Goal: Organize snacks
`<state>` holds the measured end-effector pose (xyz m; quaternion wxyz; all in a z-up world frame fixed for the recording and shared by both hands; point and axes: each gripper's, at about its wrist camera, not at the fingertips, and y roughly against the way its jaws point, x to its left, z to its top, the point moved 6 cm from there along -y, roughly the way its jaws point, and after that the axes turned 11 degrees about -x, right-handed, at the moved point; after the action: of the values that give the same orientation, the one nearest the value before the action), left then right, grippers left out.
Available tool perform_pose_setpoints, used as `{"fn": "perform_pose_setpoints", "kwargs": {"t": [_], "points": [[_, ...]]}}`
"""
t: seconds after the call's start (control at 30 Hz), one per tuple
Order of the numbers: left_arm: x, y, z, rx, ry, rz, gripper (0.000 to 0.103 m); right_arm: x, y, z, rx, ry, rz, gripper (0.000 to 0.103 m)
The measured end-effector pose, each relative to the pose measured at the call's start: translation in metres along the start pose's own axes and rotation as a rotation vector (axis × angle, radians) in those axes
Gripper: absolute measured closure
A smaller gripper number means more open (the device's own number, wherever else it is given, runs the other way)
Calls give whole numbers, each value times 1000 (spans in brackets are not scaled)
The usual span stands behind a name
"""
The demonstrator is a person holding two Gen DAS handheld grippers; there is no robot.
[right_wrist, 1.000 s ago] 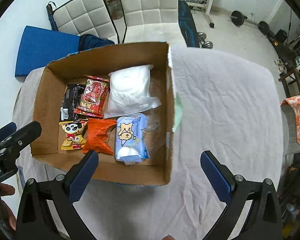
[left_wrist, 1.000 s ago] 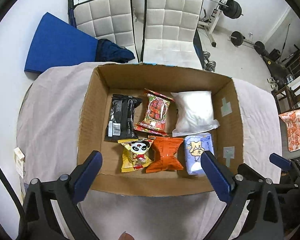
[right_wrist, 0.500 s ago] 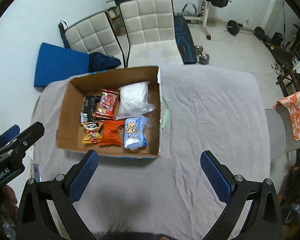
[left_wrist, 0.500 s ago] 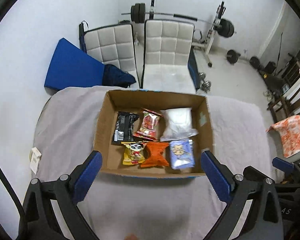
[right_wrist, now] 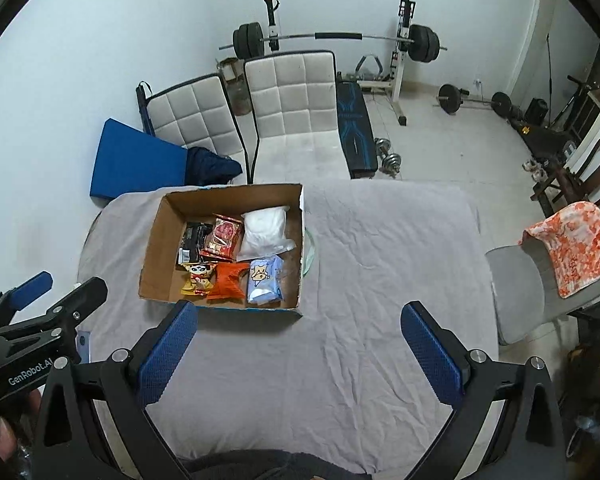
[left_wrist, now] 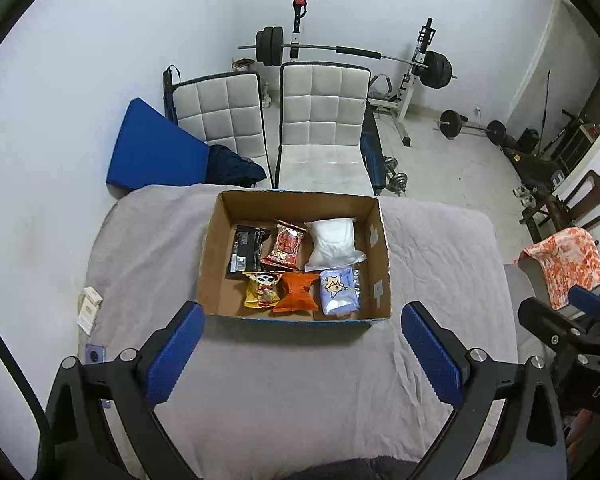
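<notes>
An open cardboard box [left_wrist: 216, 280] [right_wrist: 152, 264] sits on the grey-covered table [left_wrist: 300, 380] [right_wrist: 380, 280]. Inside lie a black packet [left_wrist: 246, 248], a red packet [left_wrist: 286, 244], a white bag [left_wrist: 334, 240], a yellow cartoon packet [left_wrist: 262, 288], an orange packet [left_wrist: 298, 292] and a blue packet [left_wrist: 338, 290]. My left gripper [left_wrist: 302, 356] hangs open above the table, on the near side of the box, holding nothing. My right gripper [right_wrist: 300, 356] is open and empty too, over bare cloth to the right of the box. In the right wrist view, a hand holds the left gripper at the lower left.
Small white boxes [left_wrist: 89, 308] and a purple item [left_wrist: 96, 354] lie at the table's left edge. Two white padded chairs [left_wrist: 324, 128] and a blue mat [left_wrist: 152, 152] stand behind the table. A chair with an orange cloth [right_wrist: 572, 248] is at the right. Weights [right_wrist: 332, 40] line the back wall.
Both grippers have pulled up and back from the box, so it looks smaller and the whole table shows. The snacks have not moved. Both grippers stay open.
</notes>
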<state>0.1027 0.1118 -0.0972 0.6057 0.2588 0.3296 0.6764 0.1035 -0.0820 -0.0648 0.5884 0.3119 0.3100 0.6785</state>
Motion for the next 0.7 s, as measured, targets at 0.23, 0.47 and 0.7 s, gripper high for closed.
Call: {"fn": "perform_pose_setpoints", "kwargs": {"t": [0.23,0.47,0.7], "points": [[1,23,6,-44,6,3,2,-2,21,0,-17,4,-2,0],[-6,26,4,-46,-3,-4,2,-2,33,4,-27,2,8,0],[-10,25,0,-31,-5,-4,2,0,30,4,-18,3,9,0]]}}
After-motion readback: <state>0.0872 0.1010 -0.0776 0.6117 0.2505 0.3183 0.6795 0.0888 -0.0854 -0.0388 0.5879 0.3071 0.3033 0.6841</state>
